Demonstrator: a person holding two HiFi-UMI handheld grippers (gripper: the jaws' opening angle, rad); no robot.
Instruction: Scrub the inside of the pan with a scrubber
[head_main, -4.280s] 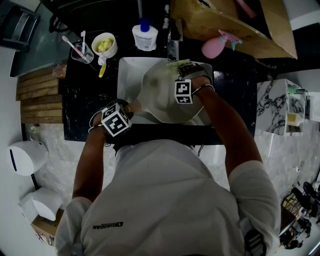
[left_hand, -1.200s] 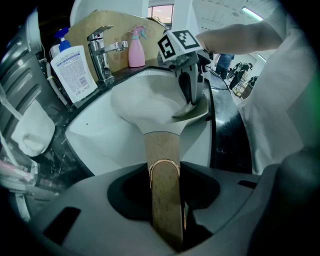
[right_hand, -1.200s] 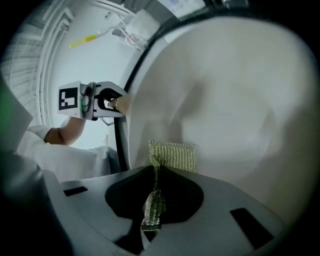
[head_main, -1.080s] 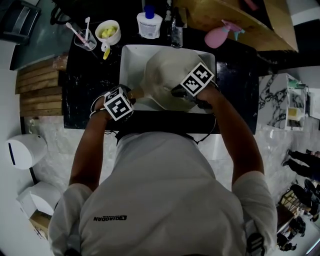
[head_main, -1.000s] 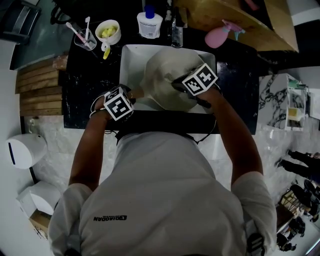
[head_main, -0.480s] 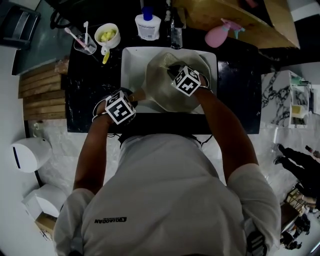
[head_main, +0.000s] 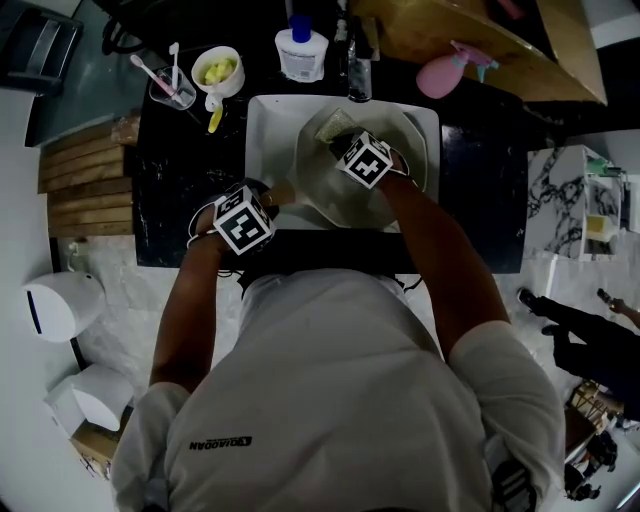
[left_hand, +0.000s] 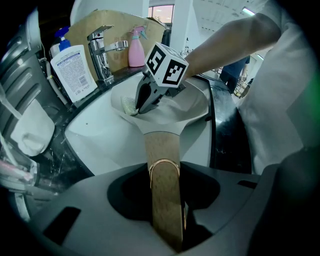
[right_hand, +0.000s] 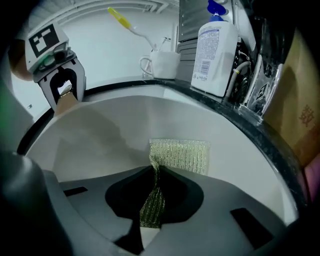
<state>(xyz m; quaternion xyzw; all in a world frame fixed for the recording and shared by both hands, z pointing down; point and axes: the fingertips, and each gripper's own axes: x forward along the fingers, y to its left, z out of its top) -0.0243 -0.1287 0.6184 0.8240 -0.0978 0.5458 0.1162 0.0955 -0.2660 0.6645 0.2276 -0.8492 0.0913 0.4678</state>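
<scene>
A pale pan (head_main: 375, 185) sits tilted in the white sink (head_main: 262, 130). Its wooden handle (left_hand: 161, 160) runs between the jaws of my left gripper (left_hand: 166, 192), which is shut on it at the sink's near left corner (head_main: 262, 205). My right gripper (head_main: 340, 140) reaches into the pan's far left side, shut on a green mesh scrubber (right_hand: 180, 155). The scrubber's free end lies flat against the pan's inner wall (right_hand: 115, 135). The left gripper view shows the scrubber (left_hand: 129, 104) pressed under the right gripper's fingertips.
A soap bottle (head_main: 303, 50), tap (head_main: 358, 75) and pink spray bottle (head_main: 445, 75) stand behind the sink. A toothbrush cup (head_main: 165, 85) and a mug (head_main: 218, 70) are at back left on the black counter (head_main: 180, 200). Cardboard box (head_main: 470, 40) at back right.
My right gripper has moved with the scrubber from the pan's near right side to its far left and rolled. The left gripper has kept still on the handle.
</scene>
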